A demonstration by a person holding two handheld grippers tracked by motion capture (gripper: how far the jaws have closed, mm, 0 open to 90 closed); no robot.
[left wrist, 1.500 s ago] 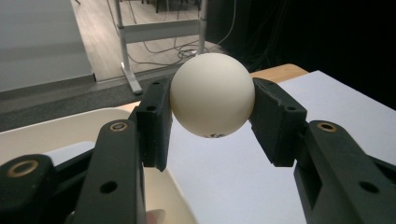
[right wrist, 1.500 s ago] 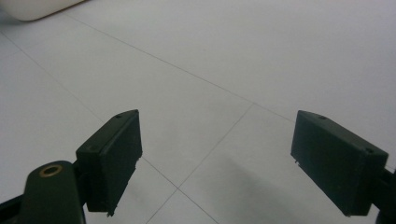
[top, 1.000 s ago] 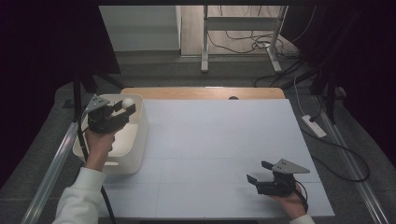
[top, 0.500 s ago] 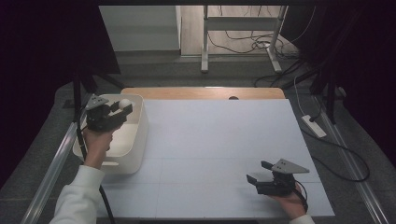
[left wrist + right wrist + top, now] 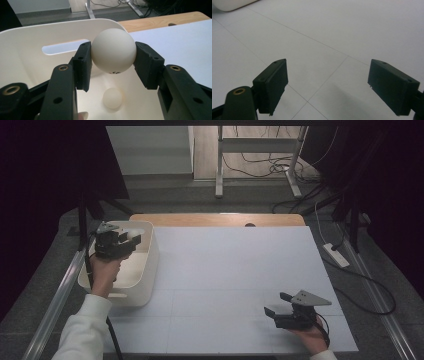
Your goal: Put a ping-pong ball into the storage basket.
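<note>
Now the left hand-held gripper clamps the white ball above the bin.

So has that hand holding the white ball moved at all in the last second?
Barely. The left gripper with its ball hangs over the far part of the white bin, as before.

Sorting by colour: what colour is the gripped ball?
Cream-white ball, clearest in the left gripper view.

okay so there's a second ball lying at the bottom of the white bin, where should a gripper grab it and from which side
Across its widest middle, coming straight down through the bin's open top. The loose ball is round, so any opposite pair of points works, but the tall walls probably block a sideways approach. The left gripper is shut on another ball.
</note>
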